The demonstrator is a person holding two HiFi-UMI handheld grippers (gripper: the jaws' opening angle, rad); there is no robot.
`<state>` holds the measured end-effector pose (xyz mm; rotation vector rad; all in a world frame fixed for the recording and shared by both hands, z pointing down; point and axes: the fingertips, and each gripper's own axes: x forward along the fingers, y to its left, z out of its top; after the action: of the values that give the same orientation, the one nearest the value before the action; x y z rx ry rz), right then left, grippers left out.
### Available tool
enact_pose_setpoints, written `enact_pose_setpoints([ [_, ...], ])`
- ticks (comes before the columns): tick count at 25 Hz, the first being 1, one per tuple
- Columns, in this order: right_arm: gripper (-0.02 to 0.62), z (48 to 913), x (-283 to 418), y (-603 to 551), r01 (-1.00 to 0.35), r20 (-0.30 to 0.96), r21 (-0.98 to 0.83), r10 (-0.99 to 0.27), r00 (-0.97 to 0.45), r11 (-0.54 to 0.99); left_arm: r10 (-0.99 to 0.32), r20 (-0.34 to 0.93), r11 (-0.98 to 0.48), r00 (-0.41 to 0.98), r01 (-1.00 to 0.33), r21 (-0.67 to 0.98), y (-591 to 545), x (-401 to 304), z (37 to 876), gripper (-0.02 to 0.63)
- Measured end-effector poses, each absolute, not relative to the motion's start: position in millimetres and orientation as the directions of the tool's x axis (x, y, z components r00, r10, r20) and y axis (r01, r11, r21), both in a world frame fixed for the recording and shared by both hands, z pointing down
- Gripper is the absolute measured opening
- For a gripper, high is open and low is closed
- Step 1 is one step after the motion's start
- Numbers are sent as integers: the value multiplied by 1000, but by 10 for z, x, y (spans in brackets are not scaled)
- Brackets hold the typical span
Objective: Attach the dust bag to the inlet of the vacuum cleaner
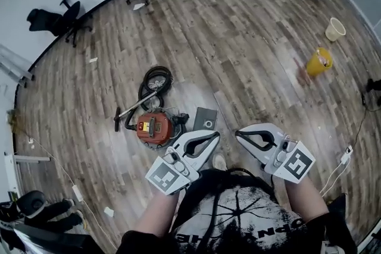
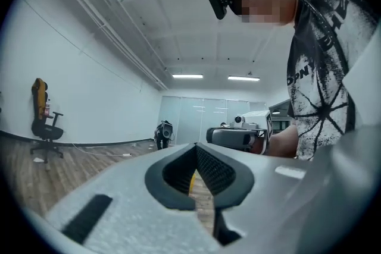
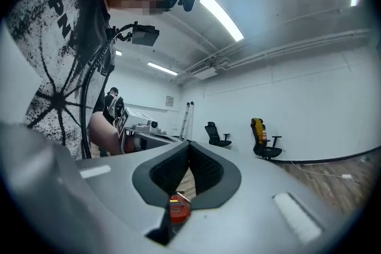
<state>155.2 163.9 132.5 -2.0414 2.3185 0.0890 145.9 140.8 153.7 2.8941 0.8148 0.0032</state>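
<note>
- The dark grey, flat rectangular dust bag (image 1: 205, 119) lies on the wood-plank floor (image 1: 250, 38), in the head view just above the tips of the left gripper (image 1: 217, 135) and up and to the left of the tips of the right gripper (image 1: 237, 134).
- Neither gripper touches the bag. Both are held in the air in front of the person's black printed shirt (image 1: 238, 211), tips pointing towards each other with a bare strip of floor between them.
- The left gripper's jaws are pressed together with nothing between them. In its own view only floor shows through the gap behind the closed tips (image 2: 195, 149).
- The right gripper's jaws are likewise together and empty (image 3: 189, 146).
- Below them in that view sits the round red vacuum cleaner canister (image 3: 178, 210), down on the floor and well apart from the gripper.
- The bag lies flat, its long sides tilted slightly in the picture, with a small pale-ringed round hole near its lower edge.
- It sits just right of the red canister, with a black part of the vacuum between them. I cannot tell whether bag and vacuum touch.
- The vacuum's black coiled hose (image 1: 156, 80) lies beyond the canister, and a thin metal wand (image 1: 134, 109) runs from it down to the left.
</note>
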Motion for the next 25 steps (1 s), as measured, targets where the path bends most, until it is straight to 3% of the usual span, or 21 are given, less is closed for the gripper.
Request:
enact_pose_setpoints([
  [6, 6, 1275, 1539, 1100, -972, -52, 31, -971, -233, 232, 427, -53, -899, 903, 430, 81, 853, 1422, 1492, 0],
  [14, 6, 1299, 1491, 463, -895, -28, 41, -895, -445, 444, 158, -62, -984, 986, 162, 77, 59, 1256, 1519, 0],
  [19, 6, 1341, 1525, 89, -793, -32, 8, -793, -609, 609, -46, -47, -996, 998, -43, 74, -250, 1212, 1510, 0],
  [25, 6, 1259, 1623, -74, -561, -50, 13, -559, -827, 828, -329, -36, -944, 944, -327, 56, -307, 1385, 1445, 0],
])
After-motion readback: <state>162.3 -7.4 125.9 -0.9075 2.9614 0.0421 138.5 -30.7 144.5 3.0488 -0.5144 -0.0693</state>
